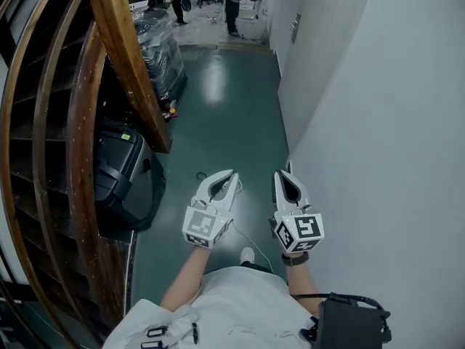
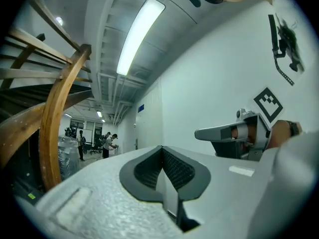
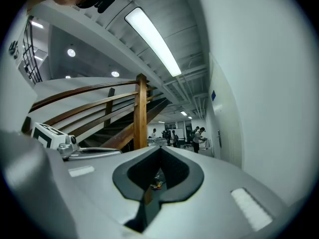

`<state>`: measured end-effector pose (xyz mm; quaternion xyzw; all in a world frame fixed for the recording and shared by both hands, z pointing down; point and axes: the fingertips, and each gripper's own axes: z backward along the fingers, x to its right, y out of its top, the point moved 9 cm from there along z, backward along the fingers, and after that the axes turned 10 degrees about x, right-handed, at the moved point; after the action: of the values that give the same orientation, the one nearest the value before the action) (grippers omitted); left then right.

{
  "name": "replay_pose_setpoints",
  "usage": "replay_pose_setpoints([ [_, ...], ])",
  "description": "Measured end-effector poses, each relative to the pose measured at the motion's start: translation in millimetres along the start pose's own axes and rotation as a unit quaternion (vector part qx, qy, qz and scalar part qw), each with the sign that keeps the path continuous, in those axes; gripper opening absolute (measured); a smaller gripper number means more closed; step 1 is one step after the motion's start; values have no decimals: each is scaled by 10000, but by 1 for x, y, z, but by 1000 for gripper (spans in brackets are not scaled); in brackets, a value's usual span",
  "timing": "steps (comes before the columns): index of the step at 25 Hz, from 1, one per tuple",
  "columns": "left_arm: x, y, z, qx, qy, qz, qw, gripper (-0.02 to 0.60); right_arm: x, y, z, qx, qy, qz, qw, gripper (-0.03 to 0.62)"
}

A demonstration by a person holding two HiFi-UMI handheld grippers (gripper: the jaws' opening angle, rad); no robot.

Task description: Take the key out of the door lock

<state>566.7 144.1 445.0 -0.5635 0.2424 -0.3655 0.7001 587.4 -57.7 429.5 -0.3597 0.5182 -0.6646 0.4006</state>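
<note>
- Both hands reach out level in front of the person, side by side above the green floor (image 1: pixel 218 107)
- The left tongs (image 1: pixel 232 174) are closed, with nothing in them
- The right tongs (image 1: pixel 279 175) are closed and empty too, near the white wall (image 1: pixel 378 122)
- The door handle (image 1: pixel 295 28) is far ahead of the tongs, on the right
- The key is too small to see

Glossy green floor (image 1: pixel 218 115), black case (image 1: pixel 125 184) and wrapped stack (image 1: pixel 156 49) on it
</note>
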Motion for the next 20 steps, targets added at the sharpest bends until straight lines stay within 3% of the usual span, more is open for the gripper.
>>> replay_pose_setpoints([
  [4, -2, -18, -43, -162, 46, 110, 9998, 2, 42, -8, -44, -21, 245, -24, 9997, 2],
  [10, -44, -53, -70, -454, 650, 144, 9967, 0, 60, -55, -103, -399, 570, -476, 9964, 2],
  [14, -94, -78, -98, -440, 891, 219, 9948, 0, 61, -81, -157, -491, 806, -463, 9945, 2],
  [20, -197, -91, -166, -177, 681, 258, 9972, 0, 85, -95, -280, -509, 642, -259, 9963, 3],
])
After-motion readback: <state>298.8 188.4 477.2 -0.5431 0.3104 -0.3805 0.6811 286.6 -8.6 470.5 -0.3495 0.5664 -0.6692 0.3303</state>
